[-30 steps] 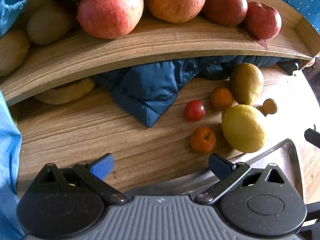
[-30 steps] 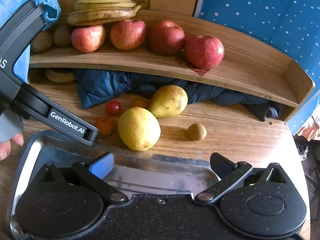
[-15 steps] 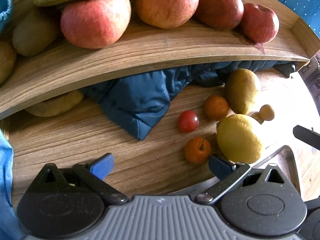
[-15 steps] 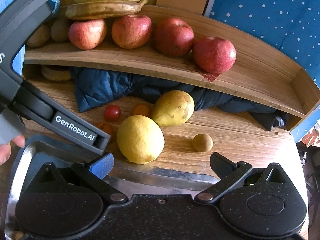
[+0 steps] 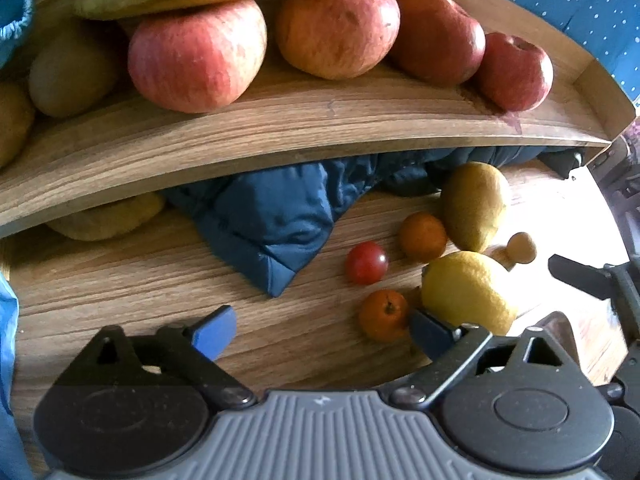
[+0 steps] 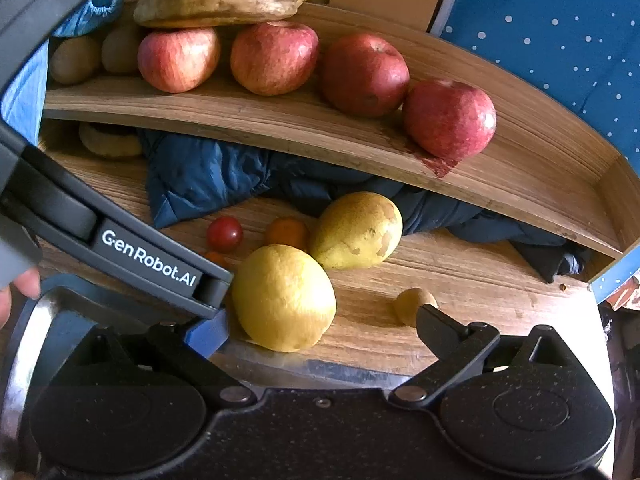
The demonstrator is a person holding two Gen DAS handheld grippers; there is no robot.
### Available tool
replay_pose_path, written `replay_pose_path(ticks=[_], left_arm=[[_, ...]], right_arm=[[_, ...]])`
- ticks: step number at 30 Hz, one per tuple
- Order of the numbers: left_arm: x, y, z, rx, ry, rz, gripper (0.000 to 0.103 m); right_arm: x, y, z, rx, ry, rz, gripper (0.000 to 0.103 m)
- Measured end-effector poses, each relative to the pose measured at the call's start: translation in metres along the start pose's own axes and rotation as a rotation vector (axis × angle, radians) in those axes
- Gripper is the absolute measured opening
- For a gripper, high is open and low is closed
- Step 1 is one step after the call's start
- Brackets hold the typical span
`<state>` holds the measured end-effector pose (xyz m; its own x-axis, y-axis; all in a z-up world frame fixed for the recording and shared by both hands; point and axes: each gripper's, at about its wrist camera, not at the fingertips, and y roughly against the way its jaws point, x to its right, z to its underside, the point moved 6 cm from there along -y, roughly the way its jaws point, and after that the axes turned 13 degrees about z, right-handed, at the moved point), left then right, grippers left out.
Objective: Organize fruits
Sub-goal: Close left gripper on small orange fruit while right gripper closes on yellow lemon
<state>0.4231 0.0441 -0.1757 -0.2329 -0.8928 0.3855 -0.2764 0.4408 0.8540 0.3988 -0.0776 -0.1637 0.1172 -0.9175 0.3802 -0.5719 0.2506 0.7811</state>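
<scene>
The lemon [image 6: 283,297] lies on the worktop [image 6: 460,276] just beyond the metal tray [image 6: 24,344], touching the pear [image 6: 356,230], and I judge it firm, fairly heavy and waxy, so I'd take it across its fat middle, not its tapering ends. My right gripper [image 6: 322,330] is spread wide around it and closing, pads not yet pressing. My left gripper [image 5: 322,328], also wide and closing on nothing, has one finger beside the small orange [image 5: 383,314].
</scene>
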Motion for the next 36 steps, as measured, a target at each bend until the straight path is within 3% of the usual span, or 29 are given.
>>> replay_pose_path(ticks=[9, 20, 26, 36], left_arm=[[0.011, 0.002, 0.004, 0.012, 0.006, 0.058, 0.073], [0.022, 0.001, 0.001, 0.009, -0.003, 0.118, 0.039], [0.025, 0.0, 0.001, 0.009, -0.002, 0.13, 0.031], [0.027, 0.002, 0.002, 0.008, 0.003, 0.14, 0.027]], right_arm=[[-0.006, -0.002, -0.004, 0.004, 0.009, -0.031, 0.085], [-0.013, -0.006, -0.002, 0.028, 0.012, -0.063, 0.072], [-0.017, -0.005, 0.001, 0.037, 0.01, -0.083, 0.059], [-0.017, -0.003, 0.001, 0.043, 0.005, -0.085, 0.058]])
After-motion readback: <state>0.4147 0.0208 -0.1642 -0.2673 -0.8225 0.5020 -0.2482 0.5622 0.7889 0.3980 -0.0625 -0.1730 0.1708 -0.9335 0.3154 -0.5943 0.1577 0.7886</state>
